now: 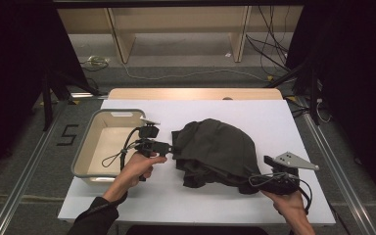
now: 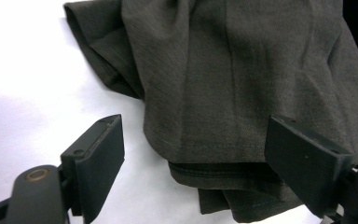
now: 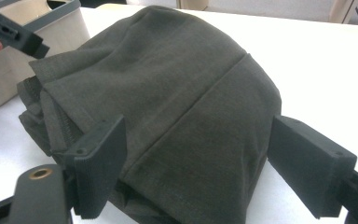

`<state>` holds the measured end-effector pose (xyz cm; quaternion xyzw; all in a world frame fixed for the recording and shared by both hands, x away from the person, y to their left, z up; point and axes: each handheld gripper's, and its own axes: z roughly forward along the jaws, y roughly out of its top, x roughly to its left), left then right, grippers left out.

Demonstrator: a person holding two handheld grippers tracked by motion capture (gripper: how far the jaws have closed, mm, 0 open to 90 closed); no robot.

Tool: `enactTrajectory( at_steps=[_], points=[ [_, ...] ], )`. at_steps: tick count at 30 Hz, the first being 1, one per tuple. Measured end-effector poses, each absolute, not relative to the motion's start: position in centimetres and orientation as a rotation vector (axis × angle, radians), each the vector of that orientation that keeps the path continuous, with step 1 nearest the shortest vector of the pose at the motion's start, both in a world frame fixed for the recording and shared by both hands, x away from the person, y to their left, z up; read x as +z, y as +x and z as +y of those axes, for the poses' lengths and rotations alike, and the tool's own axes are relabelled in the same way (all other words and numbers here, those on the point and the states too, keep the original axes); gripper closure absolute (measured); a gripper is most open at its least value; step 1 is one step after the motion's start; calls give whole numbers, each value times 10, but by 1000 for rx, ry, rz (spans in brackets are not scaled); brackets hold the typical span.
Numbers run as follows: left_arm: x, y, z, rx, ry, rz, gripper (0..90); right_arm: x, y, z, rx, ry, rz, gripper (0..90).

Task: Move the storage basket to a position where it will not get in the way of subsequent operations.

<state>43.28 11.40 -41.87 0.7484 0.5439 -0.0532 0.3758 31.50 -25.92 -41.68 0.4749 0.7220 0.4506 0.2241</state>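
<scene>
The dark garment (image 1: 215, 152) sat bunched mid-desk, near the front edge. Both the left gripper (image 1: 169, 147) and right gripper (image 1: 269, 177) had jaws spread at its hems, so pinching looked like the next move.

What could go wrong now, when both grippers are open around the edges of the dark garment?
1. The folded dark grey garment shows several stacked hems between the left gripper jaws, so closing may catch only some layers and the fold may open.
2. The right gripper spans a thick bulge; its grip may slip.
3. The beige bin stands close beside the left hand and could be bumped.
</scene>
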Motion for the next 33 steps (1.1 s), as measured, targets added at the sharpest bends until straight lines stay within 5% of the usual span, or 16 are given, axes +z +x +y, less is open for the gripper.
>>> enactTrajectory(
  at_steps=[33],
  points=[
    [-455, 428, 71, -151, 2000, 1390, 207, -435, 348, -247, 1156, 1329, 2142, 165]
  ],
)
